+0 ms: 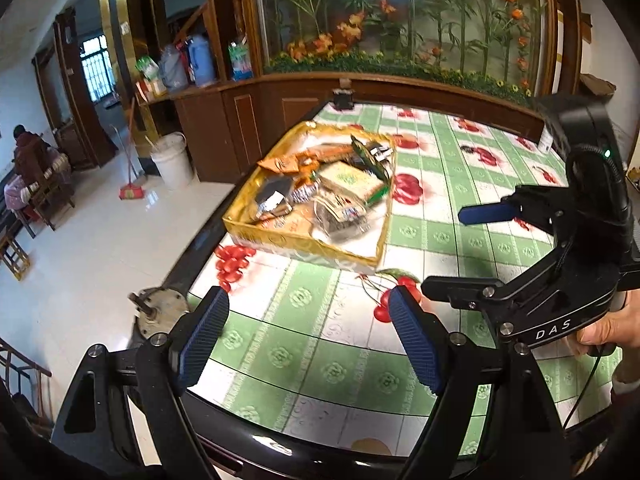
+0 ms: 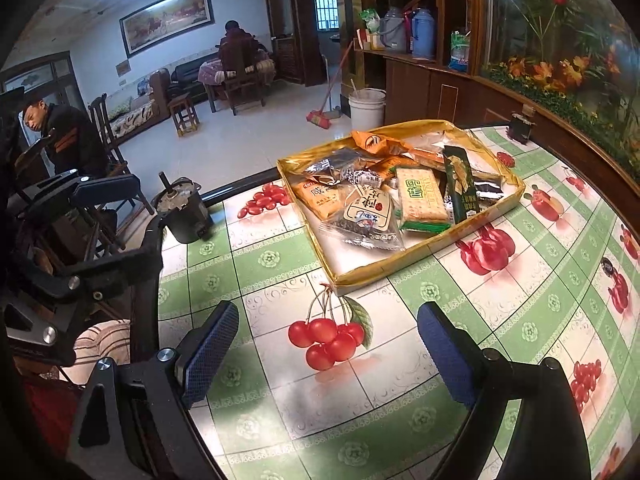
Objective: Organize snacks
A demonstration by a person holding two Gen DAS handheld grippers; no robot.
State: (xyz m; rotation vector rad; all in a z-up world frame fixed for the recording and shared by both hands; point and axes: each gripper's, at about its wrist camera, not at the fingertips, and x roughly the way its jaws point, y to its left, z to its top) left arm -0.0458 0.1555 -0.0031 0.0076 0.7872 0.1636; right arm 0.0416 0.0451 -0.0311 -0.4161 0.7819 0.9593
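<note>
Both the left gripper (image 1: 308, 340) and right gripper (image 2: 328, 352) hover wide open and empty above the surface (image 2: 500, 300). The snacks (image 2: 384, 196) lie heaped in a gold tray (image 2: 384, 270) just ahead. Approach one top packet squarely, closing across its narrow width.

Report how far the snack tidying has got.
Done: the snack packets all lie in the gold tray, though heaped, not sorted. In hand: nothing; the left gripper and right gripper are both open and empty above the tablecloth. Left: at most, neatening the heap.
</note>
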